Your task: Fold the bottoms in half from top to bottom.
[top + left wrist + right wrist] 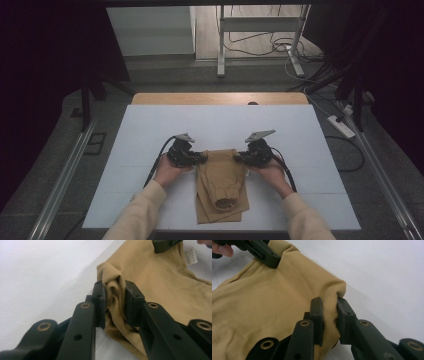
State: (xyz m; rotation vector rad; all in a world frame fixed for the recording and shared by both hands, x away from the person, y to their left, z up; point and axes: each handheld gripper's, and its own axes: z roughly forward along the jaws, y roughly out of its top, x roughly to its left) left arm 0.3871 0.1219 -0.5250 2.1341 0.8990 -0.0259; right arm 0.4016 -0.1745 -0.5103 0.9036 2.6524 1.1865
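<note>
A tan folded garment (221,184) lies on the white table surface (150,130), near the front edge. My left gripper (200,158) pinches its far left corner; in the left gripper view the cloth (160,282) is bunched between the jaws of that gripper (115,303), with a white label (190,255) at the top right. My right gripper (240,157) pinches the far right corner; in the right gripper view the fabric (262,305) is squeezed between the jaws of this gripper (329,320). The other gripper's jaw tip also rests on the cloth (265,255).
A wooden table edge (220,98) runs behind the white surface. Beyond it stand a metal frame (260,30) and floor cables (270,47). A power strip (341,126) lies at the right. White surface lies open behind and beside the garment.
</note>
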